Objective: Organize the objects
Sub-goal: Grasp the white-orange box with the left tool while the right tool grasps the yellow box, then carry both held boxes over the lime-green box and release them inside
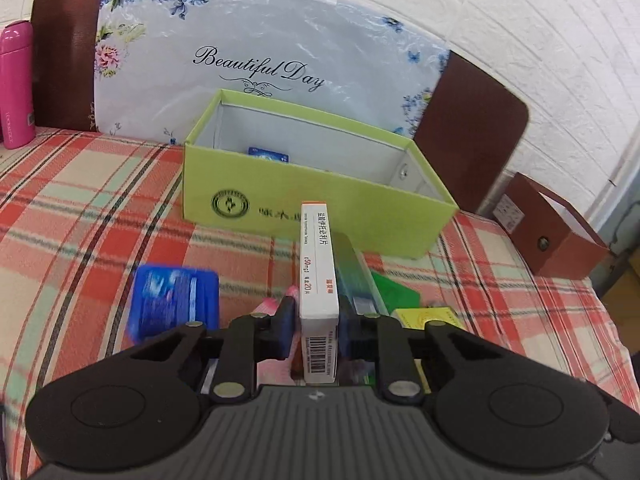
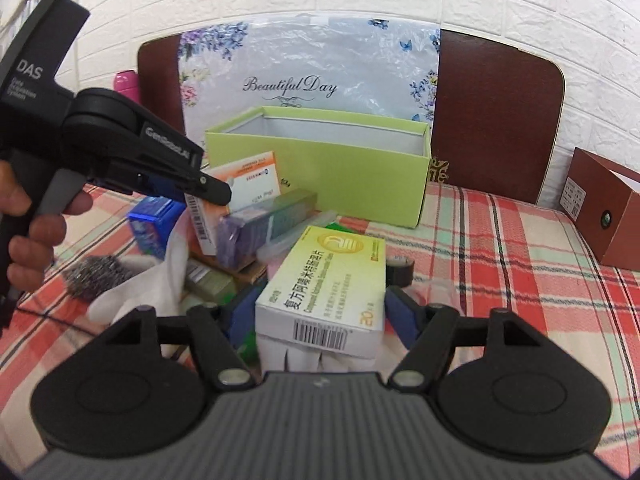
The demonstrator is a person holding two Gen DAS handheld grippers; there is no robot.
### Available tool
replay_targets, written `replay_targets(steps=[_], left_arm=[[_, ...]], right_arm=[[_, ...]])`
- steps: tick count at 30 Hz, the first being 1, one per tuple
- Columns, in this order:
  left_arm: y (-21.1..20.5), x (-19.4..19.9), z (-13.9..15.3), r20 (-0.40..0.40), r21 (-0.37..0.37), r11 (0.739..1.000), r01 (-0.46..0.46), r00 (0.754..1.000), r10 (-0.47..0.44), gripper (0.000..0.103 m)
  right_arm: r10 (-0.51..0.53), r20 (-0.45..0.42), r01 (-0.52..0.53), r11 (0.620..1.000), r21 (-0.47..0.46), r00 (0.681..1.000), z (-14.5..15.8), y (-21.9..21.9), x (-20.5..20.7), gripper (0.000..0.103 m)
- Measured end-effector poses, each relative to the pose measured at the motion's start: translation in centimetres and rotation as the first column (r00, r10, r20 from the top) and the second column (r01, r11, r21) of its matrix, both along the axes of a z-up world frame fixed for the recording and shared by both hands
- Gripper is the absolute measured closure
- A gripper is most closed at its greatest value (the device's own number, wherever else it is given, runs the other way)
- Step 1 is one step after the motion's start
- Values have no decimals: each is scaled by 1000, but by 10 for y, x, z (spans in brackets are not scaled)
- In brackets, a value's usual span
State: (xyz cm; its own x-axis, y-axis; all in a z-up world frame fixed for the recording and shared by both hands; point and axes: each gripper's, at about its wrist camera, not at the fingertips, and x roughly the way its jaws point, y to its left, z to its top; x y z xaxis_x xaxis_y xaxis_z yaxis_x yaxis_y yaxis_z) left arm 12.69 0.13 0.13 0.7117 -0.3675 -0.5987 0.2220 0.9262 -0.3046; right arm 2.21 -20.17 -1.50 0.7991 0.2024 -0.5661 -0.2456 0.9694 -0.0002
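Observation:
My left gripper (image 1: pixel 318 320) is shut on a narrow white-and-orange medicine box (image 1: pixel 318 272), held on edge and pointing at the open light-green box (image 1: pixel 320 196). A blue packet (image 1: pixel 268 156) lies inside that box. In the right wrist view the left gripper (image 2: pixel 216 196), held by a hand (image 2: pixel 32 240), carries the same white-and-orange box (image 2: pixel 248 184) above a pile of items. My right gripper (image 2: pixel 324 314) is shut on a yellow-green medicine box (image 2: pixel 324 280), its blue pads against both long sides. The light-green box (image 2: pixel 352 176) stands behind it.
Everything sits on a red plaid bedspread (image 2: pixel 500 248). The pile holds a blue box (image 1: pixel 176 300), a purple box (image 2: pixel 240 236), steel wool (image 2: pixel 96 276), a white glove (image 2: pixel 168 280) and a dark tape roll (image 2: pixel 400 270). A brown box (image 1: pixel 556 232) stands right, a pink bottle (image 1: pixel 16 84) left.

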Motion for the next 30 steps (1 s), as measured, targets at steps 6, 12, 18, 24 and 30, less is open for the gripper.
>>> replay_targets(steps=[6,12,18,24,30], left_arm=[[24,-49,-18,-56,-114,993,-27,998,20,81],[10,-35,-18,-43,-87,996,-8,999,5,67],[-2,-19,-23,-39,-34,999,-10,999,8,57],[-5,-12,-28,-51,-16,1000,-18,999,17,64],[-5,-10,-32,-72,-11,1000,10,997,-11,77]], right_arm=[[-32,-74,33,999,10,997,-11,-18,-26,34],[-49,-81,51,998,29,996,-15,-15,-16,29],[-67,-80,71,996,51,994,-18,-12,0,20],[-111,-91,121,986,113,990,-21,-25,6,19],[-141,-96,152,982,116,985,-25,-33,5,19]])
